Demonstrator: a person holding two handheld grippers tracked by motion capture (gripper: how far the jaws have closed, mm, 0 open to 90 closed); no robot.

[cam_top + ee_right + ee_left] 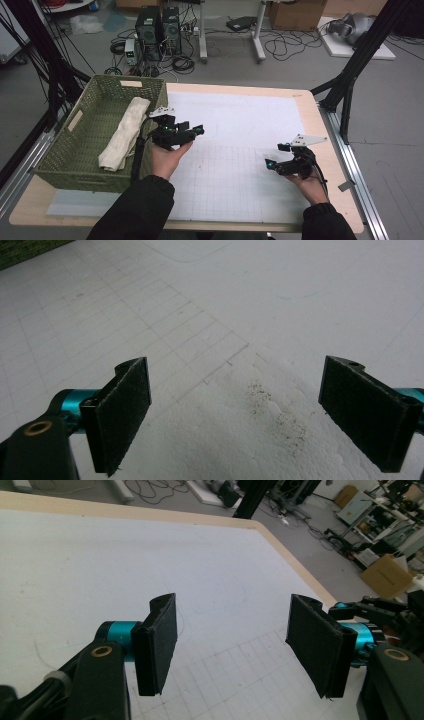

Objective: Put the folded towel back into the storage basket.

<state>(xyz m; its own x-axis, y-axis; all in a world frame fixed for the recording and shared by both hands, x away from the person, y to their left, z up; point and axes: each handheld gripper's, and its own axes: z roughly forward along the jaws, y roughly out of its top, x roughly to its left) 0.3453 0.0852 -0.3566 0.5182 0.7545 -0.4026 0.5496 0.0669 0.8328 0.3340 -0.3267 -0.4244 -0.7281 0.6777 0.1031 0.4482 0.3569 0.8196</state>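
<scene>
**Both hand-held grippers empty over the bench**

Left hand-held gripper (192,131) hovers just right of the green basket (60,155), jaws spread wide, nothing between its pads (157,645). Right hand-held gripper (274,156) sits well apart toward the bench's right edge, jaws likewise released, bare gridded mat (165,315) under its pads (122,412). The folded cream cloth (125,132) lies lengthways inside the basket, near the left hand-held gripper but untouched. The basket stands on the left end of the bench (310,107).

Cream cloth (124,134), folded long, lying in green basket (60,152), table's left.
</scene>
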